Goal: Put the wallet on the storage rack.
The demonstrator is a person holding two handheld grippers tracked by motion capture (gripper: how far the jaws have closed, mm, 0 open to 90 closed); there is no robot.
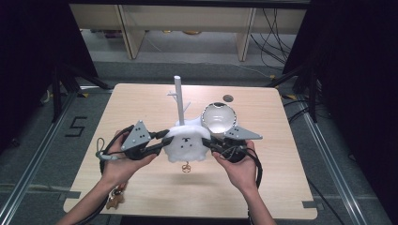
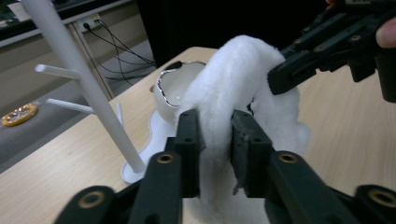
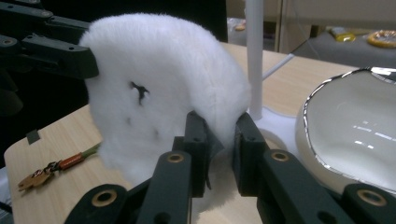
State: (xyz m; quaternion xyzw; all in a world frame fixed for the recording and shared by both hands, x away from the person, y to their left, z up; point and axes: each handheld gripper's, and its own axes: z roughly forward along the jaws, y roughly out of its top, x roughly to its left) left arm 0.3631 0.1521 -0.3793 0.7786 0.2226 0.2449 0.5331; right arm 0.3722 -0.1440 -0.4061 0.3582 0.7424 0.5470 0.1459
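Observation:
A fluffy white plush toy (image 1: 187, 143) with a small dark face is held just above the table between both grippers. My left gripper (image 1: 165, 140) pinches its left side; in the left gripper view the jaws (image 2: 215, 126) press into the white fur (image 2: 238, 79). My right gripper (image 1: 209, 140) is shut on the opposite side, its jaws (image 3: 219, 128) squeezing a fold of the plush (image 3: 159, 79). A small gold and brown key charm (image 1: 186, 167) lies on the wood under the toy.
Just behind the toy a white peg stand (image 1: 179, 101) rises from a flat white base. A glossy white bowl with a silver rim (image 1: 218, 117) sits to its right. The light wooden table (image 1: 141, 187) has a dark round hole (image 1: 228, 98) near its far edge.

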